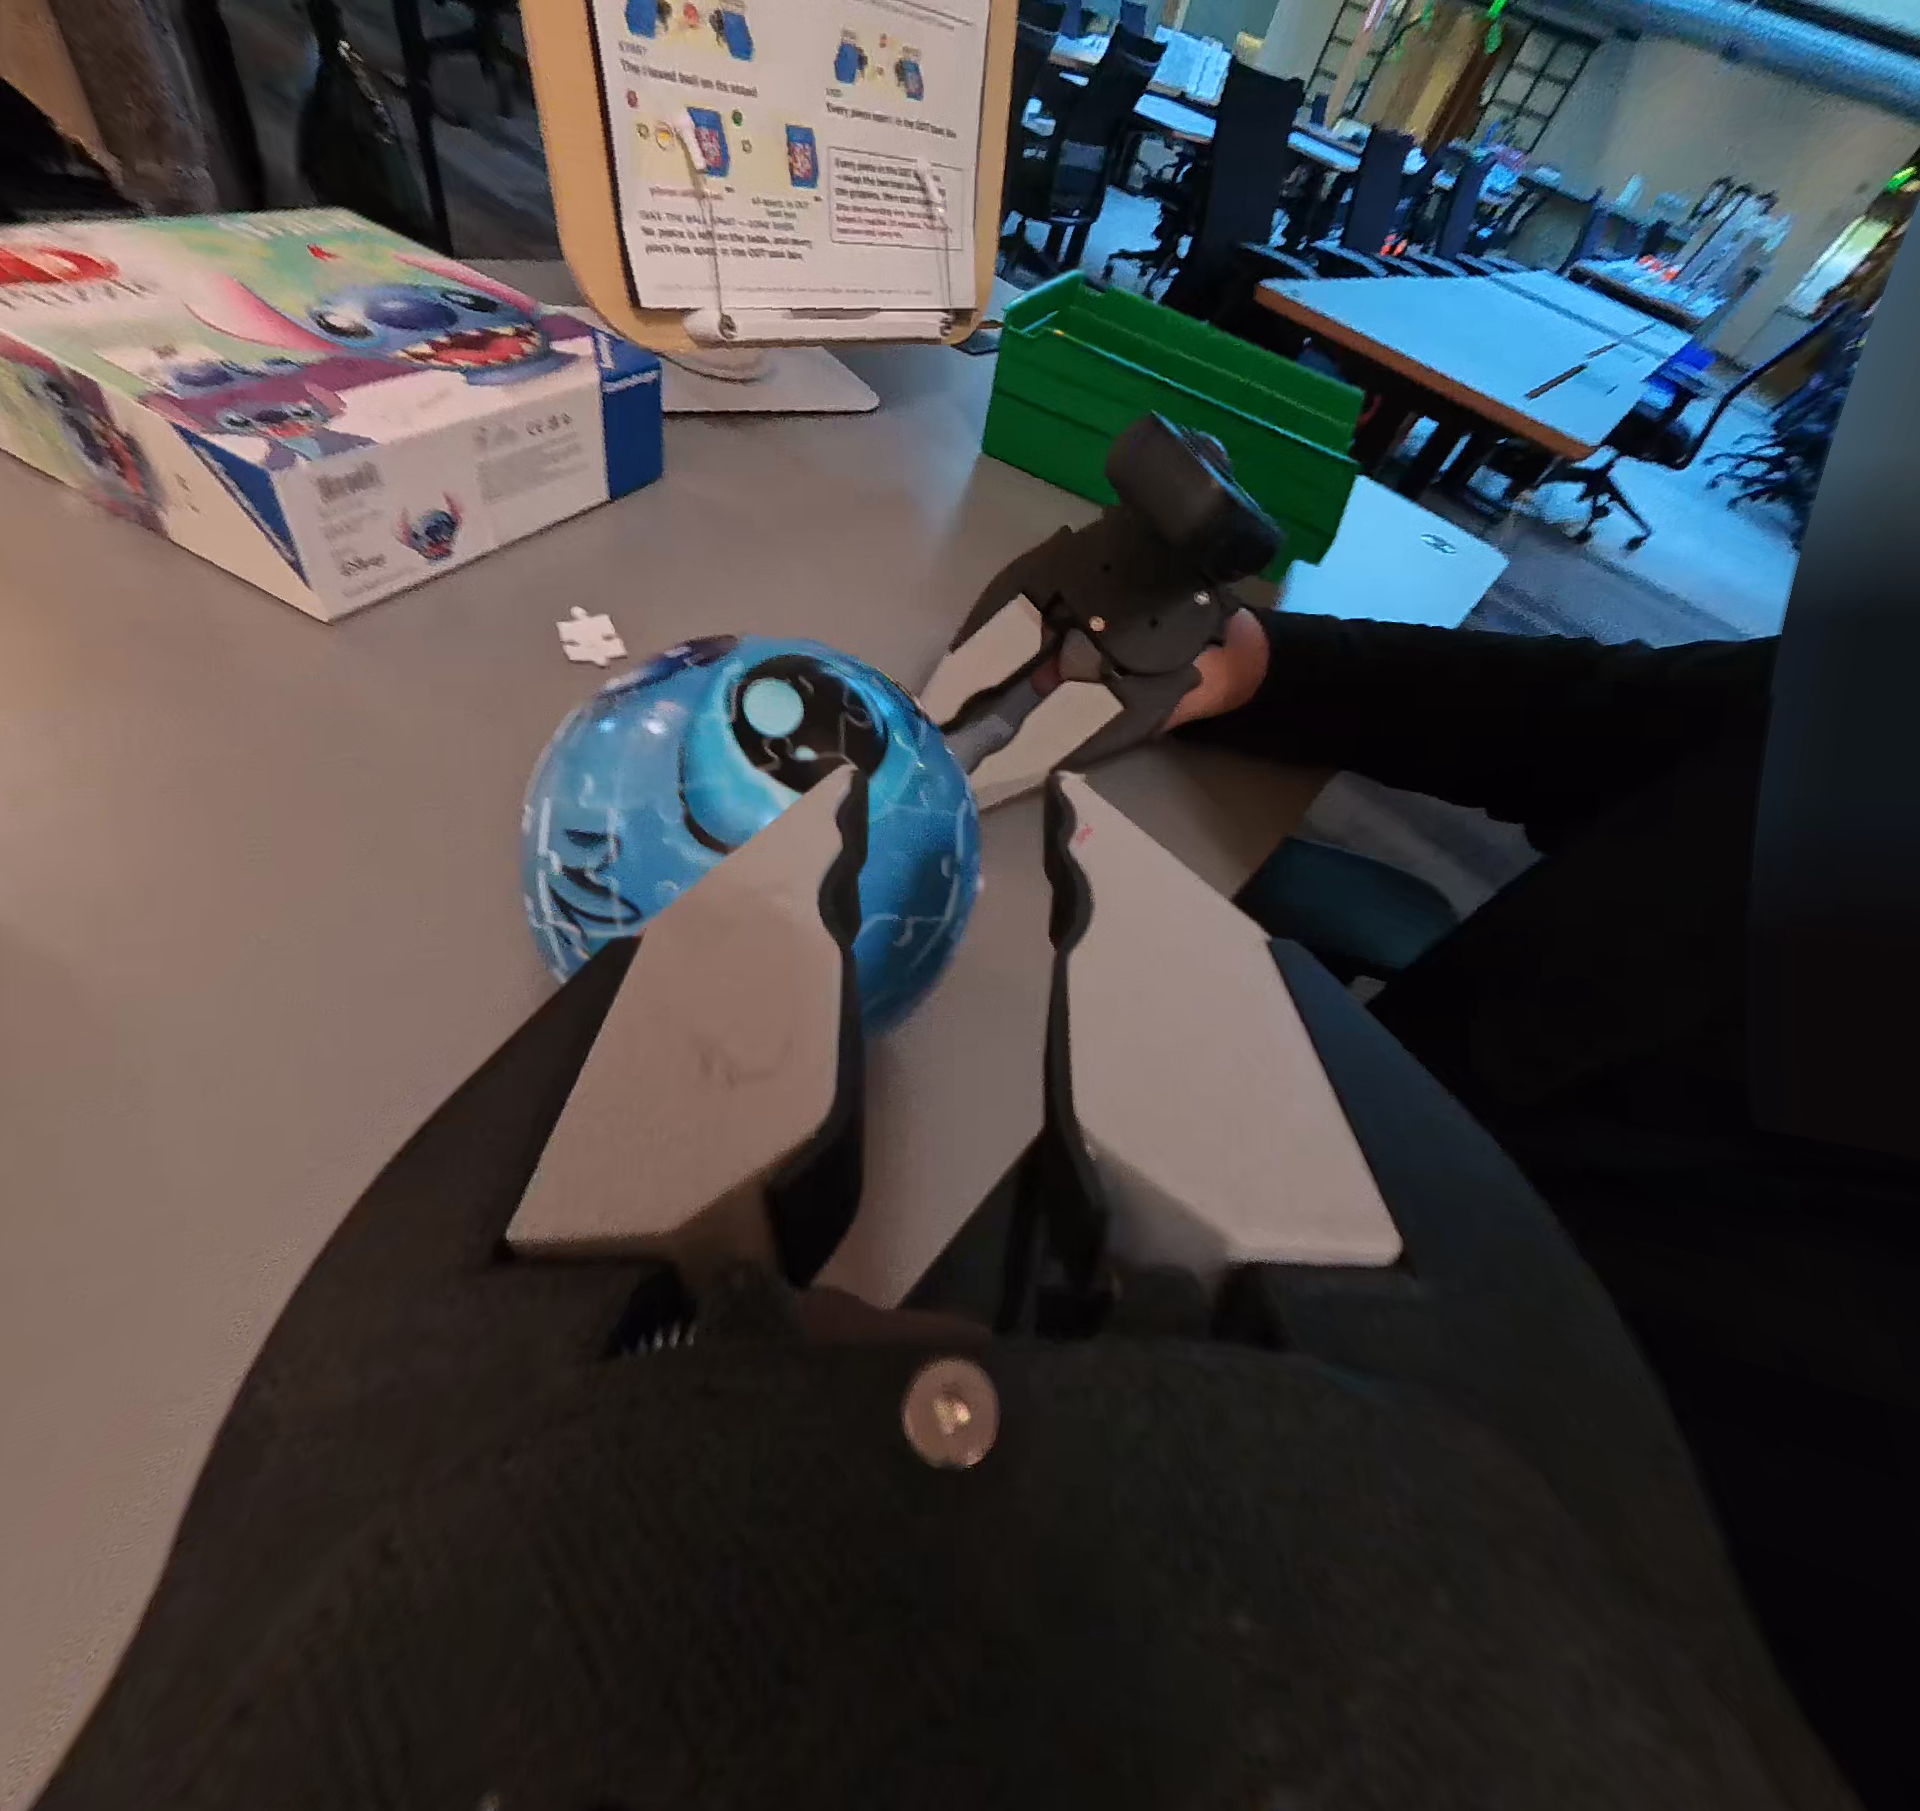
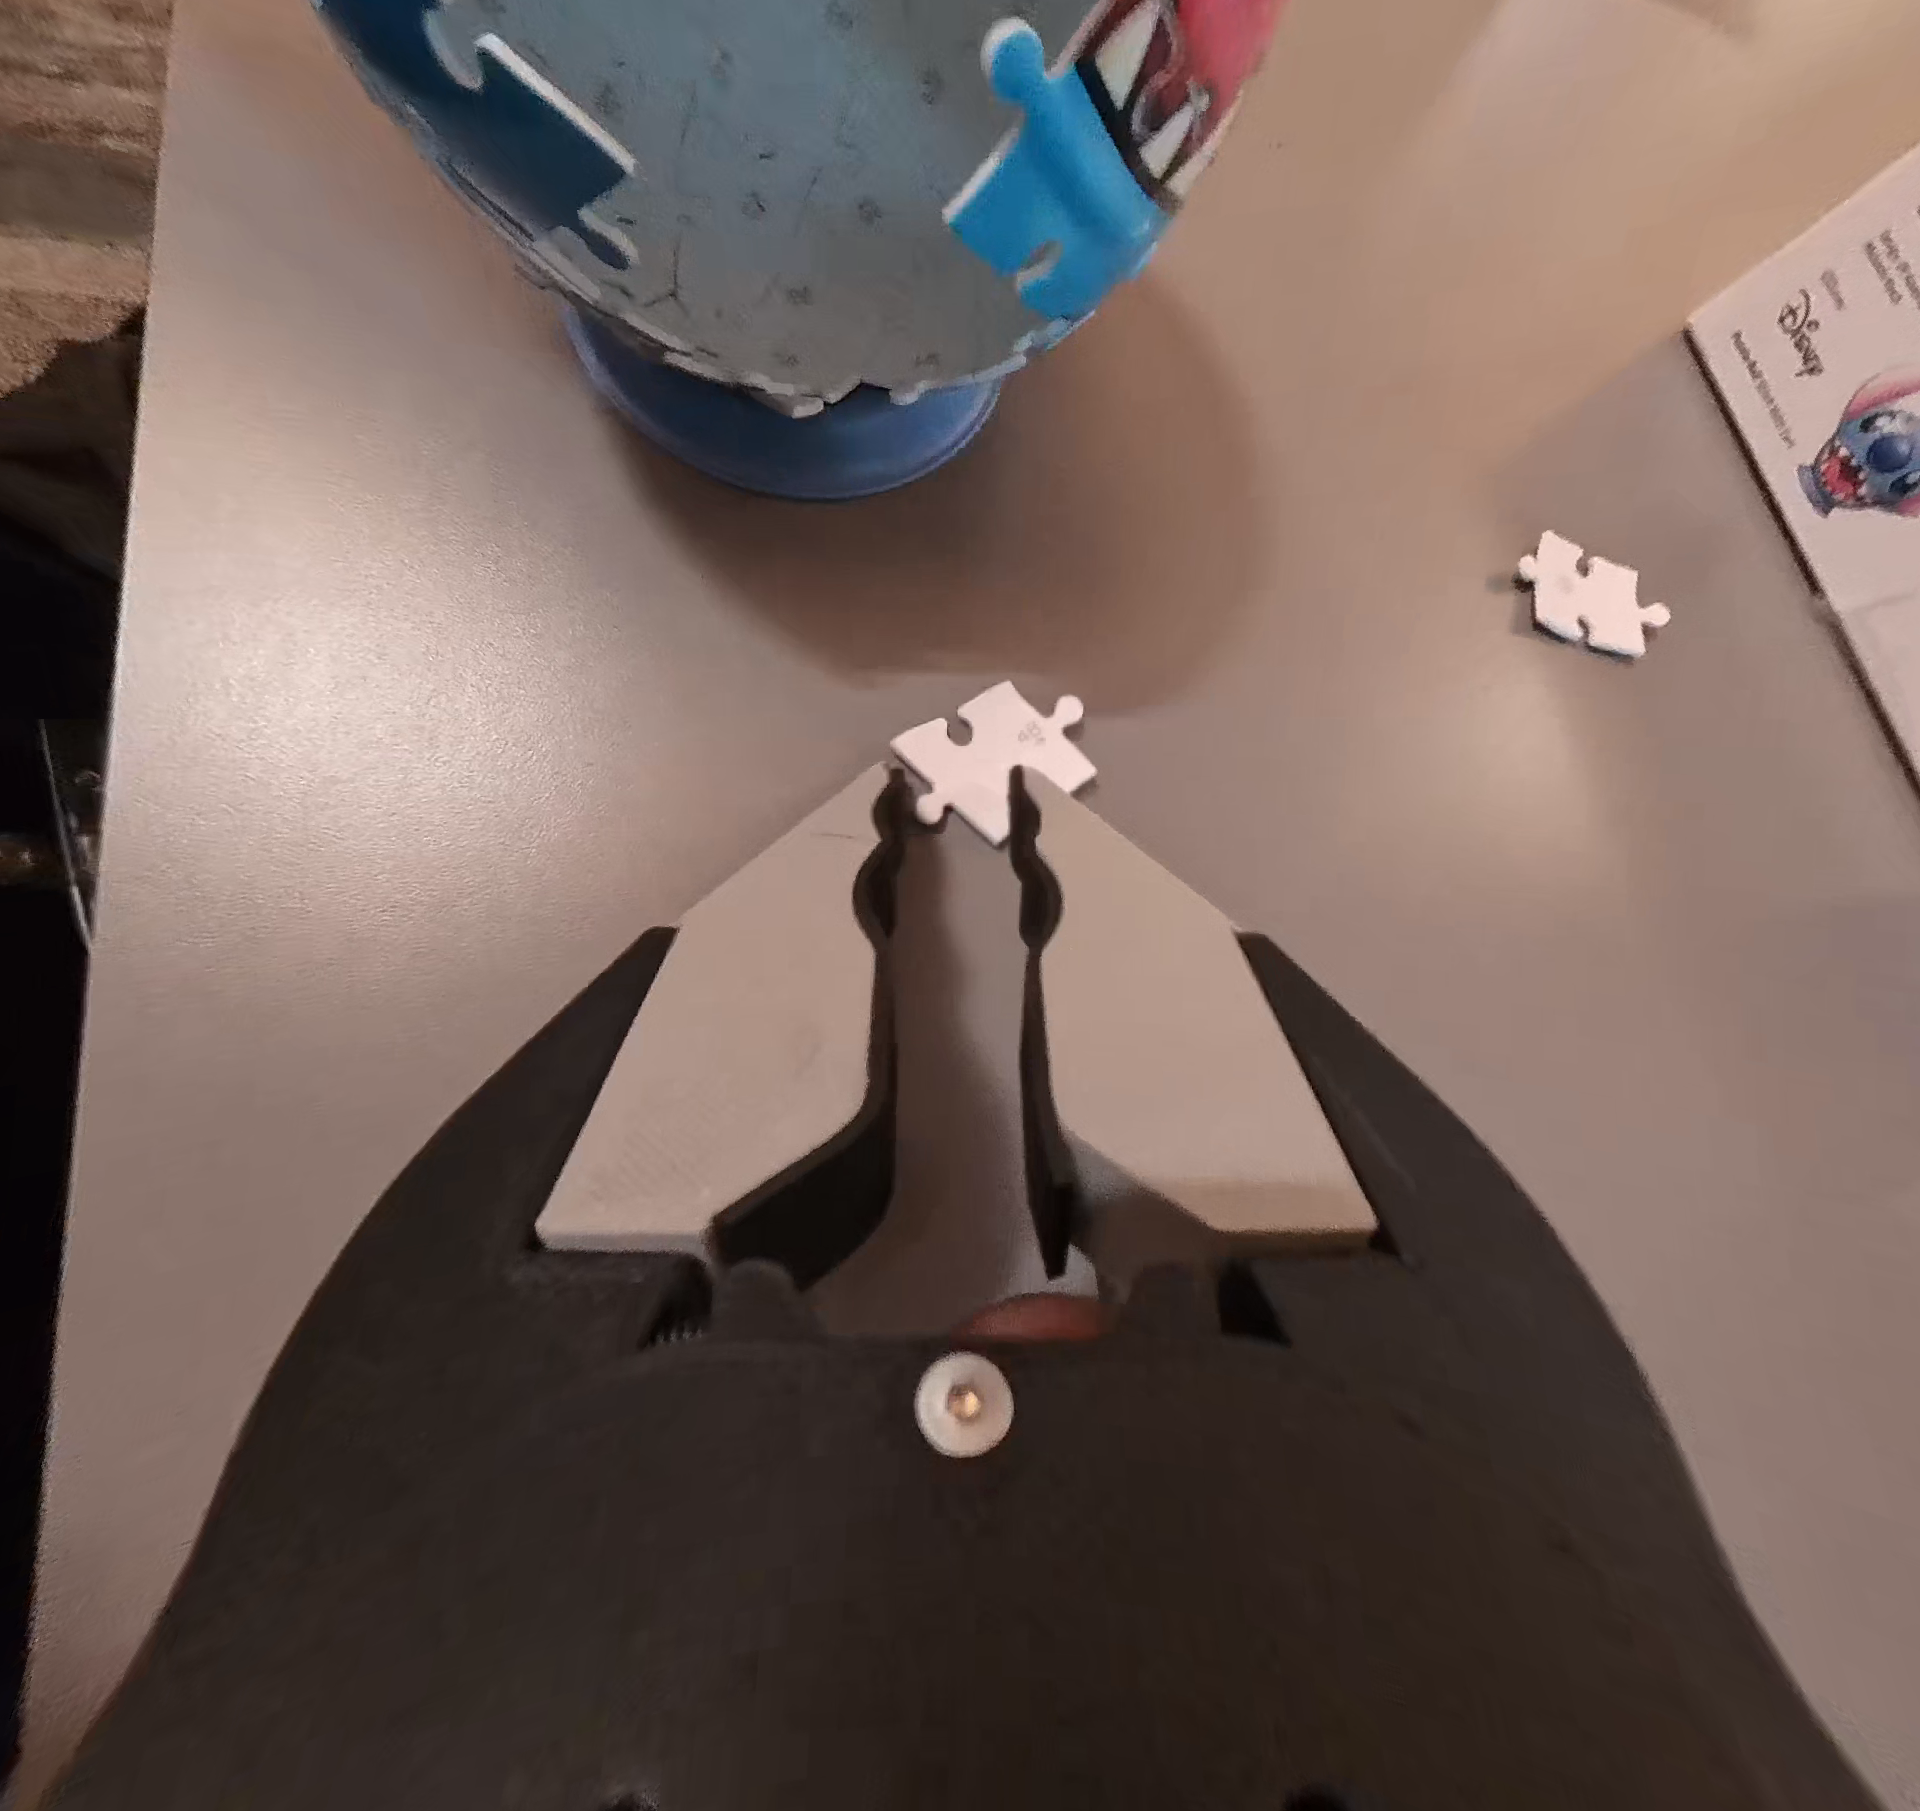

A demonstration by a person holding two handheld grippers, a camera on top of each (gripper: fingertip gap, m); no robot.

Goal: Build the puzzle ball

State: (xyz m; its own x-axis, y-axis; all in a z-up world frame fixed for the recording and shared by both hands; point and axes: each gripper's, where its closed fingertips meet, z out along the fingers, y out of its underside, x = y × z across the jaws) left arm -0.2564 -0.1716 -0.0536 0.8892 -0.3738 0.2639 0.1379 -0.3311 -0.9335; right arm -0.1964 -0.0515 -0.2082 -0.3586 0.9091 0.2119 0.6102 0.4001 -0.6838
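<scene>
My right gripper (image 2: 961, 790) is down at the worktop (image 2: 416, 722), its fingers narrowly apart with a white puzzle piece (image 2: 997, 753) lying face down between the tips. I cannot tell whether they already pinch it or only bracket it. The ball (image 2: 727, 130) sits on its blue stand (image 2: 790, 442) just beyond, a large gap open toward me. My left gripper (image 1: 951, 795) is spread and empty, hovering beside the ball.

To do this well, I judge I should close on the piece's flat edges, not its tabs, lift gently so it doesn't flip away, and steady the ball with the left before pressing in. A second loose piece (image 2: 1590, 598) waits near the box (image 2: 1829, 431).
</scene>
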